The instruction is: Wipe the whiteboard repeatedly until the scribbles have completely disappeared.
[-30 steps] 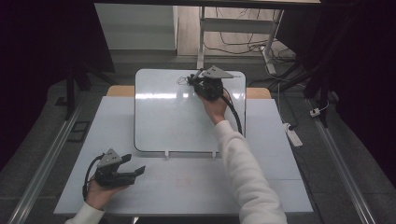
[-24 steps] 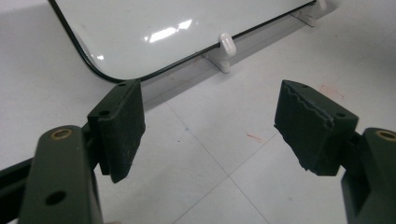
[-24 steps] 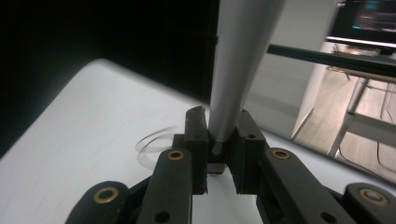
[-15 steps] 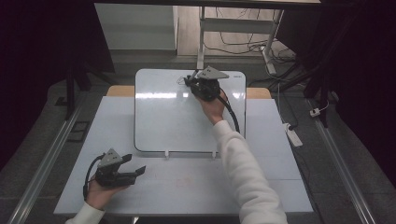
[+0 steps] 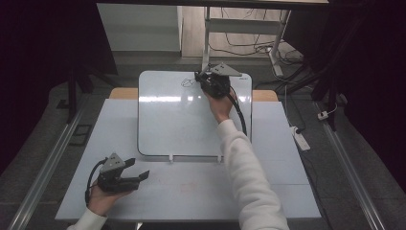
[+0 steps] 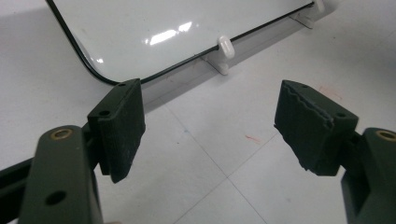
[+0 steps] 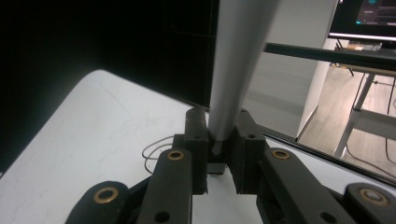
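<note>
**Right tongs clamp a grey shaft at the whiteboard's far edge; left tongs wait open**

A person at a pale bench (image 5: 287, 191) works a pair of hand-held tongs, seen from above; a whiteboard (image 5: 177, 120) lies flat across the bench's far half, its near edge fitted with two small white clips (image 6: 226, 45); a thin scribbled loop (image 5: 187, 82) marks the board near its far edge. The right tongs (image 5: 203, 79), held in the right hand (image 5: 221, 106) with a white sleeve (image 5: 249, 177) reaching across the board, sit at the far edge just beside that scribble, a black cable (image 5: 239, 112) trailing back along the arm; in the right gripper view the jaws stand nearly together, pinching the narrow lower end of a pale grey tapered shaft (image 7: 236, 65) that rises out of the top of the picture, its tip hidden between the pads; what the shaft is cannot be told for certain, and the drawn loop shows on the board just to the left of the jaws. The left tongs (image 5: 141, 176) rest low at the near left of the bench in the left hand (image 5: 103, 199), well apart from the board; in the left gripper view their jaws gape wide with nothing between them, pointing toward the board's near rounded corner.
</note>
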